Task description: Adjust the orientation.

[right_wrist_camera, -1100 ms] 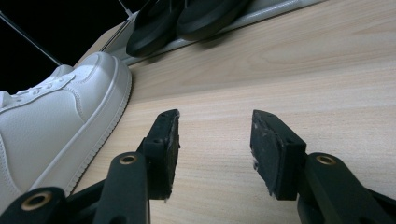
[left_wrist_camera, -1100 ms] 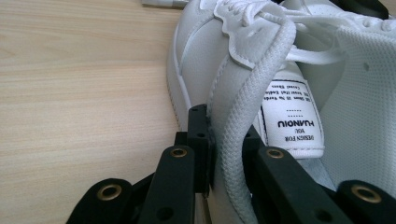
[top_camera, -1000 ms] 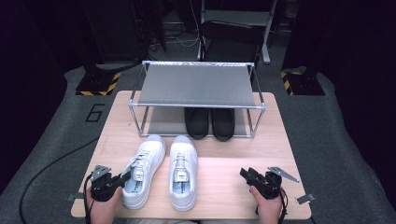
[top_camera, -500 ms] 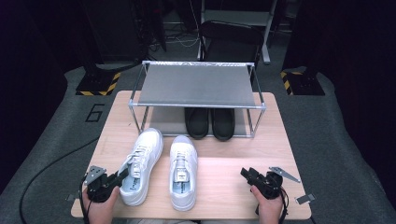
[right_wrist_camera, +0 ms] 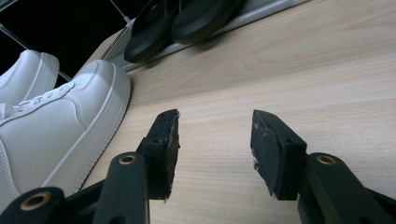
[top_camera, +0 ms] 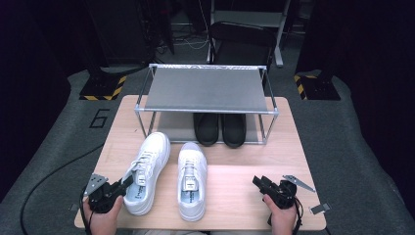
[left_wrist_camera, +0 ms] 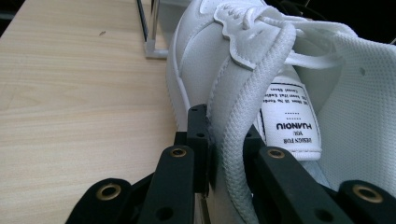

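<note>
one white sneaker [left_wrist_camera: 224, 88], collar seemingly between left tongs [left_wrist_camera: 227, 140]

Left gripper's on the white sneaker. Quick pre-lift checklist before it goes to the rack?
1. Left gripper clamped on the left sneaker's collar: ok.
2. Right gripper open, holding nothing: ok.
3. Right sneaker apart from the gripped one: ok.
4. Rack's top shelf bare: ok.
5. Lower shelf space beside the black shoes: cannot tell.
6. Grip firm enough for the lift: cannot tell.
</note>
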The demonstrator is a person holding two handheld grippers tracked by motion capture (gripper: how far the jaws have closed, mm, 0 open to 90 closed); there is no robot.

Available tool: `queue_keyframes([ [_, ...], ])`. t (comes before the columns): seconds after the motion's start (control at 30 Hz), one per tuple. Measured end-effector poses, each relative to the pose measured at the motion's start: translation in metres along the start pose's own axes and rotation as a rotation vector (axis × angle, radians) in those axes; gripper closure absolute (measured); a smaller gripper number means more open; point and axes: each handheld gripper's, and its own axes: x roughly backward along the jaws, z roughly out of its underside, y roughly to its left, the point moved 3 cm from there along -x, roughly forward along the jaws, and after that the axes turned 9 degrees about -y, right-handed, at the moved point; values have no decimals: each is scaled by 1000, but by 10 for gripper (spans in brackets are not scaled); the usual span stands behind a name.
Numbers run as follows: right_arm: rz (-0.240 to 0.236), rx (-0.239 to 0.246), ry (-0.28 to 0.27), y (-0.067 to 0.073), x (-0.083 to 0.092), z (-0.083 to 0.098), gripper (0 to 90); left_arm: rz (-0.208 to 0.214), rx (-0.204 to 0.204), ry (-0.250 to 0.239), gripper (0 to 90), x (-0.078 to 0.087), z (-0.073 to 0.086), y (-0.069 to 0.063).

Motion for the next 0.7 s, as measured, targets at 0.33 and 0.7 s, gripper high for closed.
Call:
queue_keyframes([
  [0.33, 0, -22, 2, -2, 1, 0, 516, 16, 14, -67, 815, 7, -9, -1],
  [0.7, 5, -35, 1, -3, 1, 0, 515, 27, 18, -95, 814, 13, -18, -3],
])
